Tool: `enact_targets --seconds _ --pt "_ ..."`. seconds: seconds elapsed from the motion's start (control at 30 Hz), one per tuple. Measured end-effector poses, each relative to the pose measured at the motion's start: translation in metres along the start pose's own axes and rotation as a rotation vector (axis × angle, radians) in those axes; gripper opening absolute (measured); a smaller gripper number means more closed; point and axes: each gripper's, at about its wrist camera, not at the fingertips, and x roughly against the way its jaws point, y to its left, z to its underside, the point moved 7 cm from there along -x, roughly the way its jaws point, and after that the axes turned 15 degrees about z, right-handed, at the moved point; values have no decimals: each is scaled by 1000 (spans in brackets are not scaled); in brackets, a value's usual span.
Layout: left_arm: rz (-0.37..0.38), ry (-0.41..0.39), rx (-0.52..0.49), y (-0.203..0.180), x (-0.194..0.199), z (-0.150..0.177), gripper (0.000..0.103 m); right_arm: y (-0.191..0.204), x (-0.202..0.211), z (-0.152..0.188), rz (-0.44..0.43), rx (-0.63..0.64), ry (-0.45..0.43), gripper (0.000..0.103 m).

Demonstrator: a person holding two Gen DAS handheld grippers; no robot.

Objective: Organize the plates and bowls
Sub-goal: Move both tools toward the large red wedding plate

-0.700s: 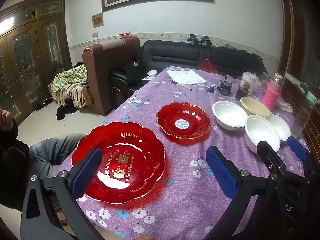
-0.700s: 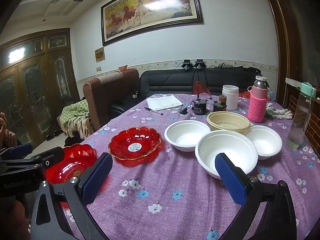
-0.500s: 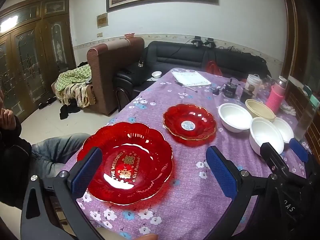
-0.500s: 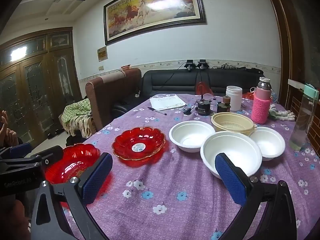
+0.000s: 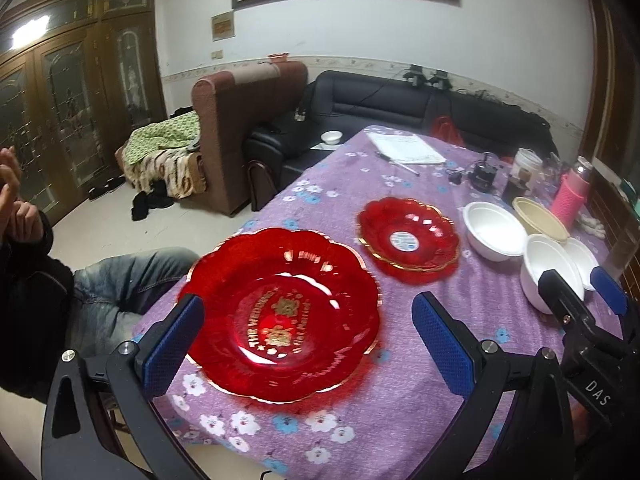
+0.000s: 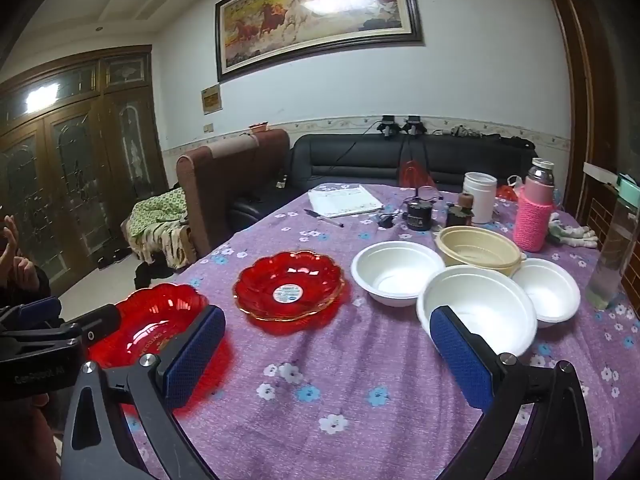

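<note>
- We are in a living room: a table [image 6: 360,380] under a purple flowered cloth, a black sofa [image 6: 380,160] behind it, a horse painting [image 6: 316,16] on the wall.
- Our left gripper [image 5: 308,344] hangs low over the near table edge, jaws spread wide and holding nothing; its blue pads [image 5: 172,344] flank the big plate [image 5: 280,316], apart from it.
- Our right gripper [image 6: 328,356] hovers over the cloth, jaws likewise wide and empty, with its right finger in front of the near bowl [image 6: 476,312].
- The big plate, red with gold lettering, lies flat at the near left corner of the table.
- The small plate [image 6: 288,286], red with a round sticker at its centre, sits just beyond it, toward the middle.
- Three white bowls stand to the right of the plates: the near bowl, a far bowl [image 6: 396,272] and a small bowl [image 6: 548,292]; all look empty.
- A beige basket [image 6: 476,248] sits behind the bowls, touching or nearly touching them; we cannot tell what is in it.
- In the right view the left gripper and our own finger hide part of the big plate.
- The small dark items near the pink bottle [image 6: 534,216] are too small to make out.
</note>
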Motion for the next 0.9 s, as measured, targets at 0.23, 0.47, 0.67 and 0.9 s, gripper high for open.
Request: enact_targets --seconds 0.23,0.47,0.67,0.9 --pt "-61 -10 28 25 5 0 103 28 1 0 -45 42 4 103" --pt "-74 -8 52 39 3 2 103 37 0 6 -60 66 25 103" --pt "-82 10 59 44 -2 7 103 43 -1 8 -67 81 37 103" --pt "-87 23 78 53 -5 11 103 49 -2 13 -73 89 55 103"
